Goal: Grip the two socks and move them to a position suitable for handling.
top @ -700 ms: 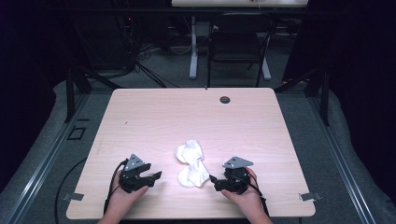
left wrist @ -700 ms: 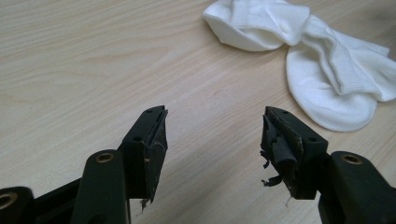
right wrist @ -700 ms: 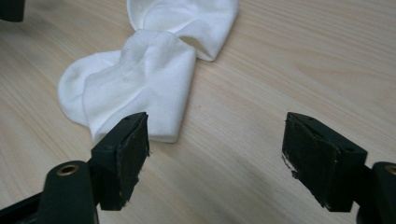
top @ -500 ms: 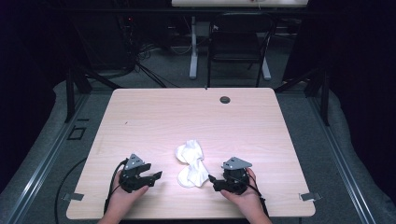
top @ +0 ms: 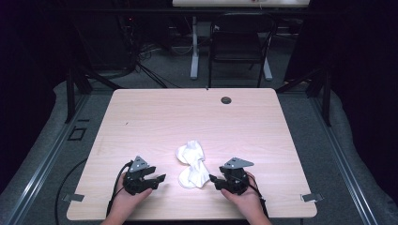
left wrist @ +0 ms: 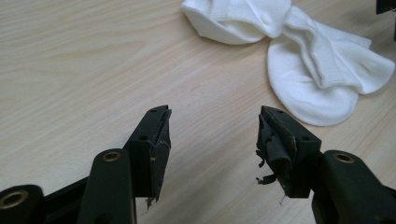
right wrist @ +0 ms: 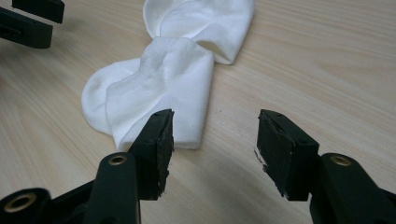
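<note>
Socks [top: 192,164], a white bunched pair, lie near the table's [top: 155,122] front edge, untouched. Left gripper [top: 157,178] at their 9 o'clock and right gripper [top: 213,179] at 3 o'clock both gape wide, holding nothing. Nothing looks started. A grommet [top: 226,100] sits far off at 12; nothing blocks the way.

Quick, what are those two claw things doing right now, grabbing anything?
Left gripper: open, holding nothing.
Right gripper: open, holding nothing, right beside the white socks.
</note>
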Available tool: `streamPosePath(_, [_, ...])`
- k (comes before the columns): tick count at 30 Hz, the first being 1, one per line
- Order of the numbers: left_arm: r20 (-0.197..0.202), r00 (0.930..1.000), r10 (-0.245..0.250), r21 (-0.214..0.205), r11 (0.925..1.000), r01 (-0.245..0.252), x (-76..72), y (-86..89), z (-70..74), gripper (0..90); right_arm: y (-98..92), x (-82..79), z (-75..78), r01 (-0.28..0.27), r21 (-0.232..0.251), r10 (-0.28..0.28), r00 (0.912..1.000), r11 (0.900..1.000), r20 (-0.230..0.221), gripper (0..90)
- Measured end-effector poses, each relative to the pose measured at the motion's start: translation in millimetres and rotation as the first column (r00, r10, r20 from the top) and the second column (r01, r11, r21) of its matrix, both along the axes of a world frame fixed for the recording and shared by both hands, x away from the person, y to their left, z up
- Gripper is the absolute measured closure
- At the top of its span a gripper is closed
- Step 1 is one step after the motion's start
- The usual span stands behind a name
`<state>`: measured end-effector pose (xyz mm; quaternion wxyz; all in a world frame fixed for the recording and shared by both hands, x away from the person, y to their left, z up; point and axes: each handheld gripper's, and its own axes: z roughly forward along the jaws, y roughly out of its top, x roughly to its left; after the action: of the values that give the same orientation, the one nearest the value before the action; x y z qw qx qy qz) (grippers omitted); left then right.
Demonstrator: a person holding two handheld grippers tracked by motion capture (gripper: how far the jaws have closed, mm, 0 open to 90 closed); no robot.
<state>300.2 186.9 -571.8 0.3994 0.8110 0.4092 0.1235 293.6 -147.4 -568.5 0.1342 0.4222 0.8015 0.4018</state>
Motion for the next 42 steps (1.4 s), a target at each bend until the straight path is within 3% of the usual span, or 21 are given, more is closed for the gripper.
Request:
streamPosePath(5, [0.014,0.9992,-0.038,0.007,0.9992,0.038,-2.7,-8.9,0.1,46.9,3.1,-2.2,1.6,-0.014,-0.003,0.014,0.9992,0.9999,0.037,51.4])
streamPosePath(8, [0.006,0.9989,-0.046,0.003,0.9989,0.046,-3.0,-12.5,-1.4,46.8,3.7,-2.7,3.1,-0.015,0.026,0.014,0.9987,0.9995,0.049,61.1])
streamPosePath(10, [0.007,0.999,-0.045,0.01,0.9989,0.045,-3.1,-15.1,-2.0,46.8,4.3,-2.1,4.5,-0.024,0.041,0.023,0.9994,0.9989,0.026,70.6])
streamPosePath(14, [-0.017,0.9992,-0.036,0.016,0.9992,0.036,-2.1,-16.1,-2.8,46.8,7.9,-2.2,6.2,-0.032,0.006,0.032,0.9989,0.9995,0.036,75.9])
streamPosePath(20, [-0.012,0.9998,-0.016,0.019,0.9997,0.016,-3.1,-15.1,-0.8,46.8,18.8,2.9,11.6,-0.038,-0.017,0.039,0.9981,0.9991,0.048,78.1])
streamPosePath(23, [-0.002,1.0,-0.008,0.017,0.9998,0.008,-3.9,-12.6,1.1,46.7,23.8,9.4,14.3,-0.059,-0.057,0.061,0.9975,0.9966,0.035,78.2])
streamPosePath(28, [-0.008,1.0,0.002,-0.003,1.0,-0.002,-4.5,-8.6,0.6,47.2,33.8,18.1,3.0,-0.082,-0.095,0.083,0.9965,0.9921,0.007,79.7])
streamPosePath(35, [-0.009,0.9999,-0.009,-0.02,0.9998,0.009,-4.0,-7.9,2.2,52.5,41.8,15.4,-7.5,-0.099,-0.136,0.099,0.995,0.9856,-0.01,82.5])
streamPosePath(42, [-0.009,0.9999,-0.01,-0.019,0.9998,0.01,-5.8,-9.2,2.4,54.0,45.0,8.8,-8.2,-0.088,-0.121,0.087,0.9961,0.9888,-0.015,82.9])
